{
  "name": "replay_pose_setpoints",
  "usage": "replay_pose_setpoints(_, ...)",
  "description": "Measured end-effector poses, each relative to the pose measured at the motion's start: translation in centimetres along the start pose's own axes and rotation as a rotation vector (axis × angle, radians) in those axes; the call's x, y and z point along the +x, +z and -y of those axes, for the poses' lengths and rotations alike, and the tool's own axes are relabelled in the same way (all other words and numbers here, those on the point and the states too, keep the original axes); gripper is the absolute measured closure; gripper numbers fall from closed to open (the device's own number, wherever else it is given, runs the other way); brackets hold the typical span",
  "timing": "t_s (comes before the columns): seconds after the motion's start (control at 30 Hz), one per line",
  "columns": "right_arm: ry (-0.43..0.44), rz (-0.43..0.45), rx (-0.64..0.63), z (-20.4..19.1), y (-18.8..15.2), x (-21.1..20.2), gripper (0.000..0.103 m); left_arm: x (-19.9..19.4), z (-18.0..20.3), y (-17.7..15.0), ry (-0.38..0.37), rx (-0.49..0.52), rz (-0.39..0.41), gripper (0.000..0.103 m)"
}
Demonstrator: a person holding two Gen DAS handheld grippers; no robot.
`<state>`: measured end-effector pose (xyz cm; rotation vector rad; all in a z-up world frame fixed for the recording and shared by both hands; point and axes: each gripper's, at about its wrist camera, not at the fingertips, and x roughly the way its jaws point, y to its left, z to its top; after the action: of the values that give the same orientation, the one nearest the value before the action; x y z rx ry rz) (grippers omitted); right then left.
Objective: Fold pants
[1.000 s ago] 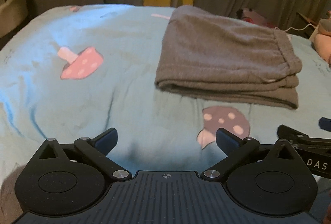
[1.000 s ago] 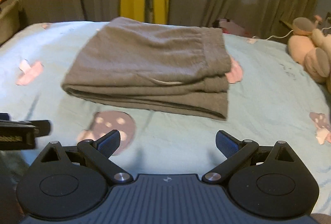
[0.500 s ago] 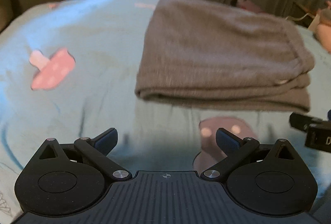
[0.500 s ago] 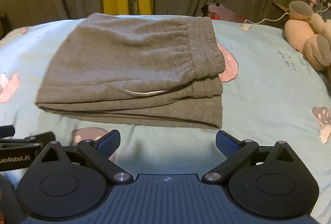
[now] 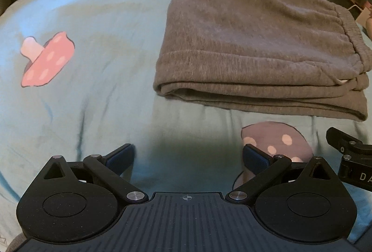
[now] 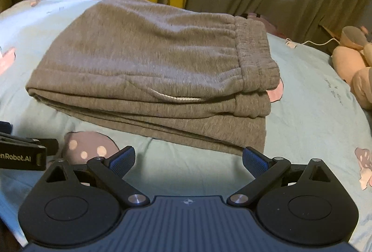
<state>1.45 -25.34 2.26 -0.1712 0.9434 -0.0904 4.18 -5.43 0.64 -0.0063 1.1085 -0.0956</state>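
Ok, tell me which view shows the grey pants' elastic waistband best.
Right wrist: the gathered elastic waistband of the folded grey knit pants shows whole. Left wrist catches it only obliquely near the frame's right edge.

A bed (image 5: pixel 97 79) covered in a light blue sheet with a pink and mauve mushroom print carries grey pants (image 6: pixel 148 70), folded into a thick stack near its middle. A plush toy (image 6: pixel 351 68) lies at the right edge, a white cable (image 6: pixel 311 42) beside it.

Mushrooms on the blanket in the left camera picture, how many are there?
2 clear mushrooms: a pink one left of the folded pants, a purple one just below them. The pants may hide more.
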Motion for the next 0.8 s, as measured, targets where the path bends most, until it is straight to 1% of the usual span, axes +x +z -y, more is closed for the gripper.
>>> replay_pose_setpoints(0.47,0.027,0.009,0.063,1.5,0.0,0.0,0.004,0.5,1.2,-0.3,0.043,0.057,0.002,0.0)
replay_pose_setpoints(0.8,0.026,0.002,0.07,1.7,-0.2,0.2,0.004,0.6,1.4,-0.3,0.046,0.055,0.001,0.0)
